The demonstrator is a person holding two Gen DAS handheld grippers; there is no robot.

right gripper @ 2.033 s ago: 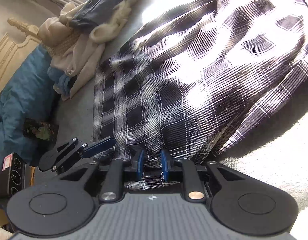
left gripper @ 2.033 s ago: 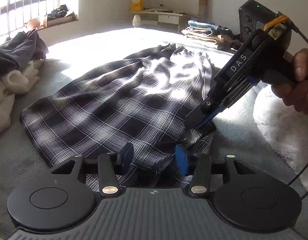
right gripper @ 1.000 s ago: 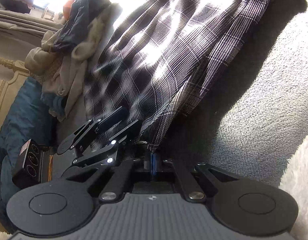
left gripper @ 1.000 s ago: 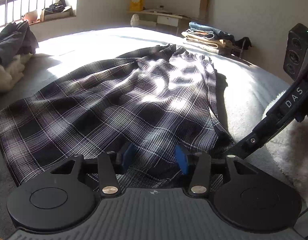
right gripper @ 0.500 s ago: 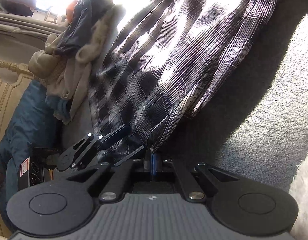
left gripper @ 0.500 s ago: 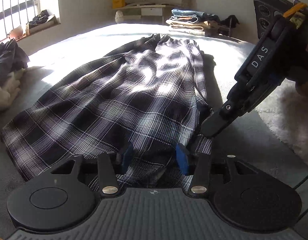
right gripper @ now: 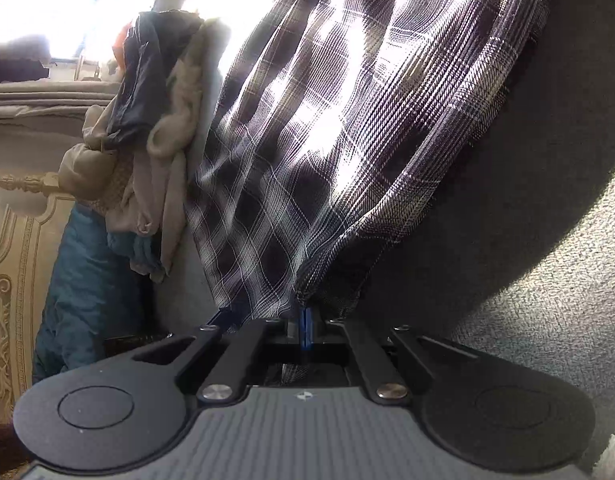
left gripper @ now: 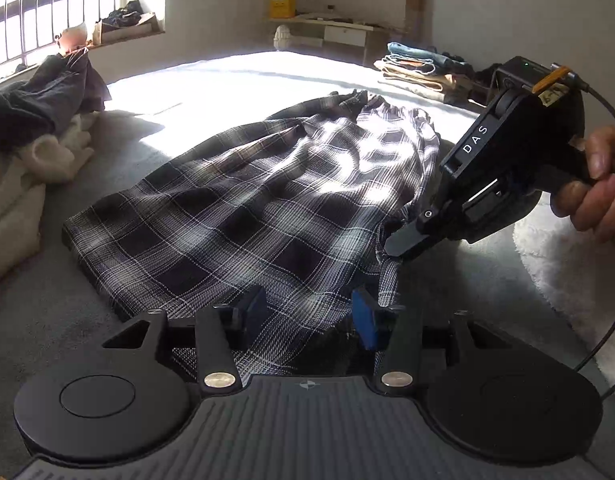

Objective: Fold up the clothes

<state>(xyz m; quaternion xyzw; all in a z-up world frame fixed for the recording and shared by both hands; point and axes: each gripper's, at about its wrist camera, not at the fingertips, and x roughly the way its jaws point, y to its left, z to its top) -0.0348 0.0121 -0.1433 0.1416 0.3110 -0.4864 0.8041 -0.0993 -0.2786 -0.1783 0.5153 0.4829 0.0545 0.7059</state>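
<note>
Pinching the near hem of the plaid skirt (right gripper: 347, 152): my right tool (right gripper: 305, 326) has its pads pressed together on a bunched corner of cloth, which rises off the grey bed (left gripper: 47, 312). My left tool (left gripper: 309, 314) stands half spread with hem fabric lying between the pads; I cannot tell whether they grip it. Risk: if only the right side holds, the hem lifts unevenly and the fold skews. Skirt lies lengthwise along the bed, waistband toward the far edge. Unfolded clothes pile (left gripper: 31, 128) at the left edge could snag the swing.
</note>
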